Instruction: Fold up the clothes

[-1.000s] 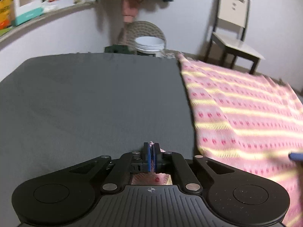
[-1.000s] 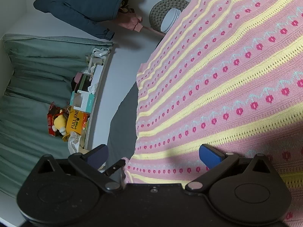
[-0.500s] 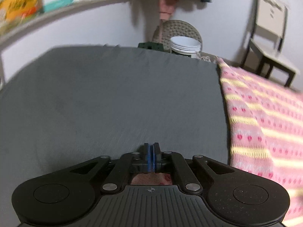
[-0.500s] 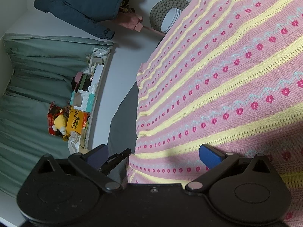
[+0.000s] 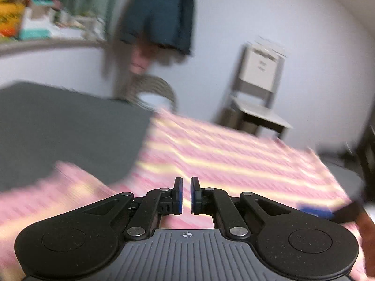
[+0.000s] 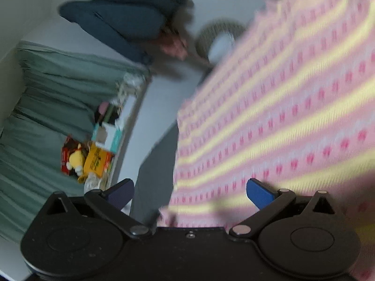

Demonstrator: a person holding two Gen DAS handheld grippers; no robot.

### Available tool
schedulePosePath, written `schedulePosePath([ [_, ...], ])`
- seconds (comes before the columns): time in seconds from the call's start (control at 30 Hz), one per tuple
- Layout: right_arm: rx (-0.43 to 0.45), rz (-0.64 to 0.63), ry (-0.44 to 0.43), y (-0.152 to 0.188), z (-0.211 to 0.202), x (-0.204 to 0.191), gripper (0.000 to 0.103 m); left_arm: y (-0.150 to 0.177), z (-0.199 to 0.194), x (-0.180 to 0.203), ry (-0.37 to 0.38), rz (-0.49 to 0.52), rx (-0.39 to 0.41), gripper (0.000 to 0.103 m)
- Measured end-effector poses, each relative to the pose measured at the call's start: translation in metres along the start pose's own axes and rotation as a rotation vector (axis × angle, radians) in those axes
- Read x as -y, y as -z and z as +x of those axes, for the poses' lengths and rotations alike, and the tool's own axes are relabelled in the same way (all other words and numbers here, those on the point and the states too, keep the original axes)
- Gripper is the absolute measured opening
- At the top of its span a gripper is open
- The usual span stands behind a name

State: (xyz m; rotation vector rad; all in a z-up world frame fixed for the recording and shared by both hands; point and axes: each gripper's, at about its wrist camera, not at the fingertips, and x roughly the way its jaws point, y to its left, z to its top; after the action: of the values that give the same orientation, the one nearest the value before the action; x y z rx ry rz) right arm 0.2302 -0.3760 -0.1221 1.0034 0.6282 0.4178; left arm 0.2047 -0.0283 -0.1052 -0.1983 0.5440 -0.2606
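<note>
Looking at this pink knit sweater (image 5: 234, 154), I'd say it's light, floppy and stretchy with that open lacy stripe, so it'll sag and bunch anywhere it isn't supported, and I'd pinch it at a hem or corner edge, not mid-panel. Closest in, the left gripper (image 5: 185, 195) hovers low over the near part of the knit, level and pointing across the bed, blue pads parted by a narrow slit with nothing visibly between them. The right gripper (image 6: 189, 193) is rolled on its side with its fingers spread wide, straddling the sweater's near edge where it meets the grey bedspread (image 5: 65, 126). The sweater lies spread over the right part of that bedspread. Further back there's a wooden chair (image 5: 257, 93) and a dark jacket (image 5: 159, 16) on the wall; everything's motion-blurred.
</note>
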Motion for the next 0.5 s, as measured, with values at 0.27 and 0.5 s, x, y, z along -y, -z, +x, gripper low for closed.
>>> schedulePosePath([
  [0.27,0.314,-0.296,0.32,-0.006,-0.025,-0.016,0.103,0.028,0.02,0.022,-0.055,0.018,-0.052,0.004],
  [0.5,0.343,-0.288,0.556,-0.059,-0.033,0.002,0.103,0.031,0.024,0.02,-0.045,-0.003,-0.038,0.005],
])
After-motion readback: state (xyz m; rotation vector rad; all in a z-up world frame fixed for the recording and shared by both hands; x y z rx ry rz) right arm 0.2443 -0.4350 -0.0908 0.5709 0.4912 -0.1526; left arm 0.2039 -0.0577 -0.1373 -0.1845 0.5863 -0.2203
